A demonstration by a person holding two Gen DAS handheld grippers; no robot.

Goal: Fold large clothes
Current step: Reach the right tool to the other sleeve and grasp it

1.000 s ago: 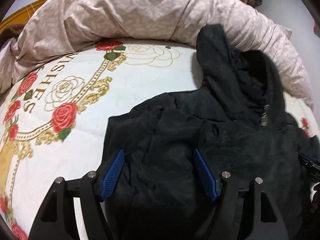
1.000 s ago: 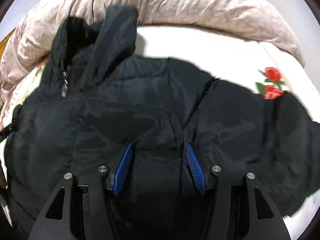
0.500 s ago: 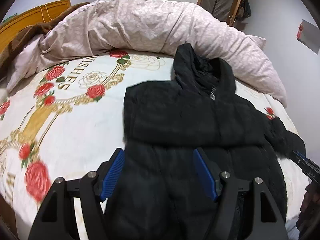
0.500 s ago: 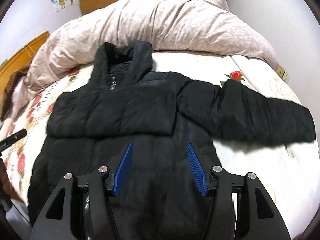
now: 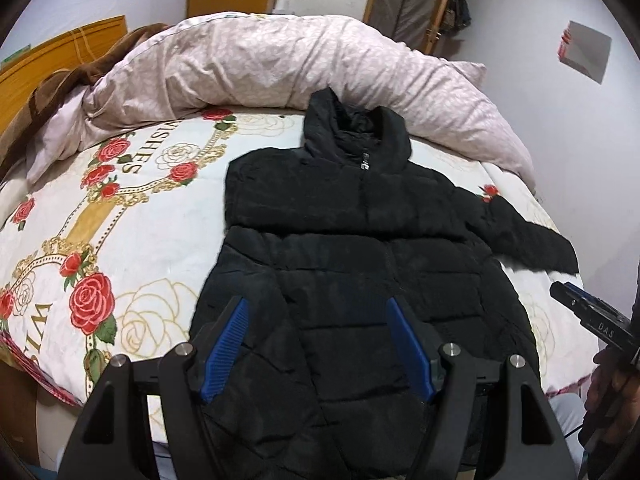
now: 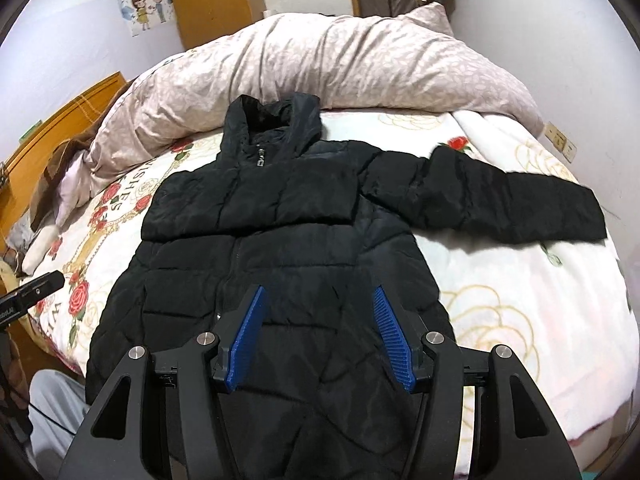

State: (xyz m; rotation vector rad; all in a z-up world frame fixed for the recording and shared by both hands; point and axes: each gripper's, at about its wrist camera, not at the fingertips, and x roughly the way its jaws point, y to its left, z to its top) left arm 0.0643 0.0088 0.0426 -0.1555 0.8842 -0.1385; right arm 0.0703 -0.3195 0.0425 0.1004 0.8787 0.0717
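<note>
**One sleeve folded in, one sleeve left to bring across**

Both tools hang above the hem end of the black puffer jacket (image 6: 280,240), which lies front-up on the rose-print bed (image 5: 120,240), hood toward the pink duvet (image 6: 340,64). The left hand-held gripper (image 5: 316,336) has its blue pads apart with nothing between them; the right hand-held gripper (image 6: 320,332) is likewise apart and empty, its jaws having just widened a little.

One sleeve appears already laid across the chest as a flat band. The other sleeve (image 6: 500,208) stretches out over the sheet toward the wall side, so folding it inward looks like the step in hand.

To do it well, I would take that sleeve near the cuff with the right tool, pinching through the padding rather than skimming the slippery shell. Carry it low and level across the chest, aligned with the first sleeve. The left tool could press the shoulder seam so the body does not drag.
</note>
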